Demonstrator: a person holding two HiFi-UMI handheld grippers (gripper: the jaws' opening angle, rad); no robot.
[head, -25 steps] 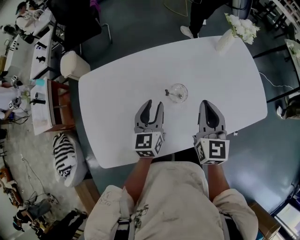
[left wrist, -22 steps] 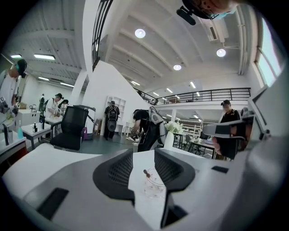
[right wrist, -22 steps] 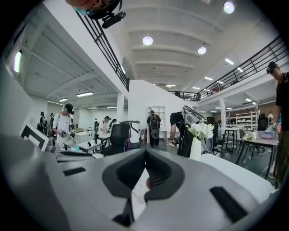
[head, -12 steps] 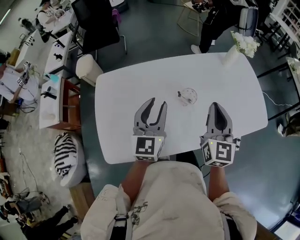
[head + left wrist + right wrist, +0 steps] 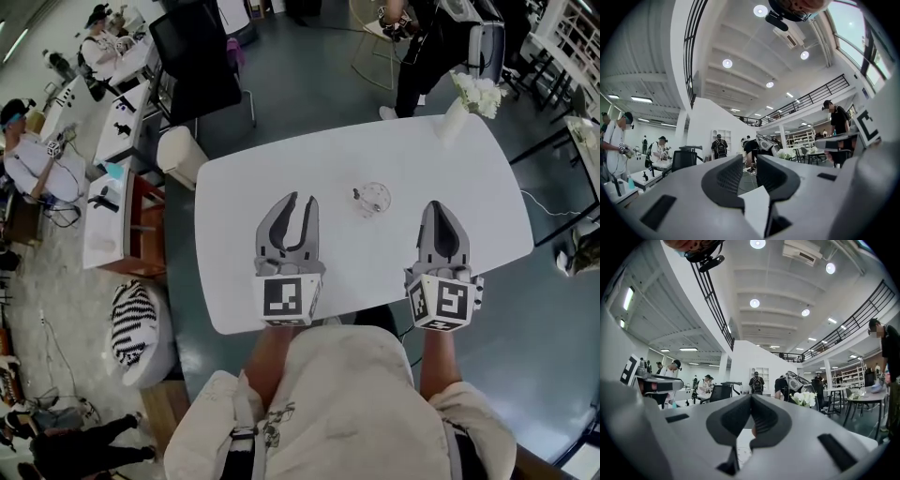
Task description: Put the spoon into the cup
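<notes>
A clear glass cup (image 5: pixel 374 198) stands near the middle of the white table (image 5: pixel 450 169). The spoon (image 5: pixel 359 196) rests in it, its dark handle sticking out to the left. My left gripper (image 5: pixel 300 201) hovers over the table's near side, left of the cup and apart from it. Its jaws have just been closing but still show a gap with nothing in it (image 5: pixel 749 163). My right gripper (image 5: pixel 441 206) floats to the right of the cup, shut and empty (image 5: pixel 751 398). Both gripper views look level across the room, over the table.
A white vase with white flowers (image 5: pixel 466 94) stands at the table's far right corner. A person (image 5: pixel 422 47) stands beyond the table. A black chair (image 5: pixel 202 56) and a cream stool (image 5: pixel 180 150) sit at the far left, with a striped cushion (image 5: pixel 136 323) on the floor.
Both grippers have lifted and drawn back from the cup, which now looks smaller and farther away. The left jaws stand narrower than before. The right jaws stay shut.
</notes>
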